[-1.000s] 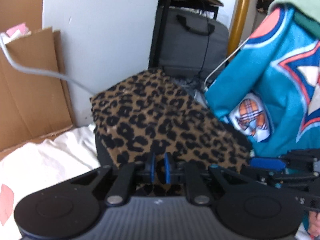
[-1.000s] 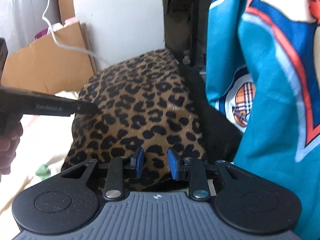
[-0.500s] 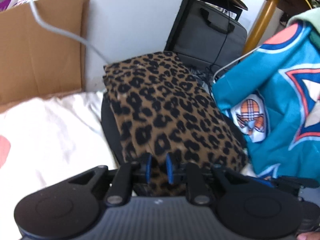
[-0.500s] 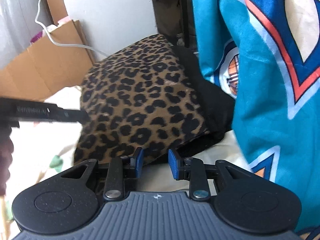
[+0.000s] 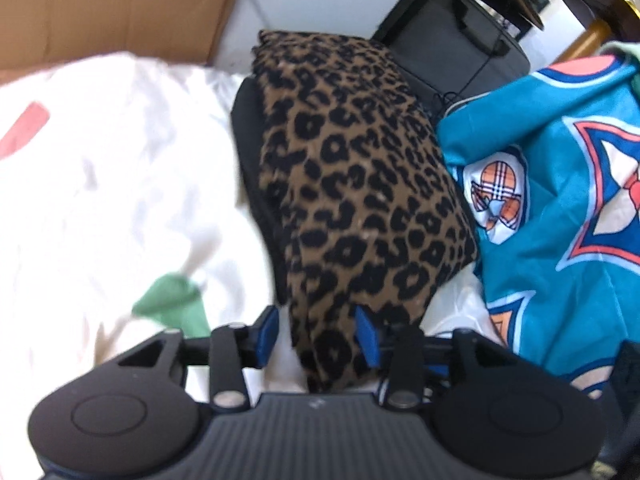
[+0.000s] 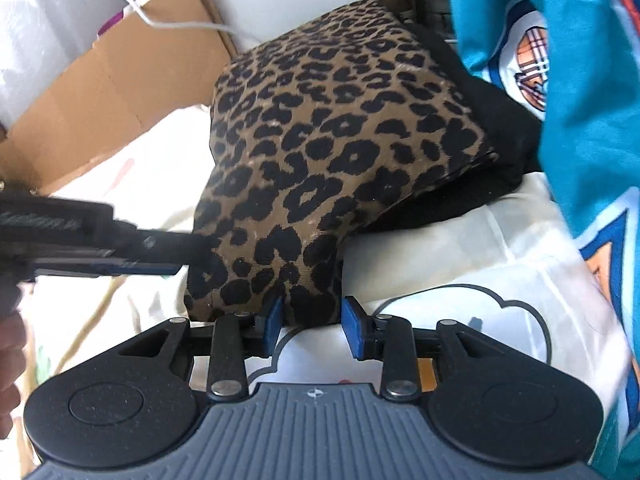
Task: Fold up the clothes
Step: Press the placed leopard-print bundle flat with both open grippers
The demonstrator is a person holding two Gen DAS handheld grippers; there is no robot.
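Observation:
A folded leopard-print garment (image 5: 352, 168) lies on top of a black garment (image 5: 252, 152) on a white sheet (image 5: 100, 180). My left gripper (image 5: 317, 334) is open, and the leopard cloth's near end passes between its blue pads. In the right wrist view the same leopard garment (image 6: 328, 128) droops over the black garment (image 6: 492, 128) toward me. My right gripper (image 6: 313, 324) is open, with the cloth's near corner just between its fingertips. The left gripper (image 6: 190, 258) comes in from the left and touches the cloth's left edge.
A teal patterned fabric (image 5: 560, 200) hangs at the right, close to the pile (image 6: 580, 80). Cardboard (image 6: 120, 80) with a white cable (image 6: 176, 24) stands behind the bed. A grey bag (image 5: 452, 40) sits behind the pile. A hand (image 6: 8, 360) shows at the left edge.
My left gripper was shut on the leopard cloth and has opened wide. Both grippers have lowered and pulled back toward the near edge; the cloth now rests on the pile.

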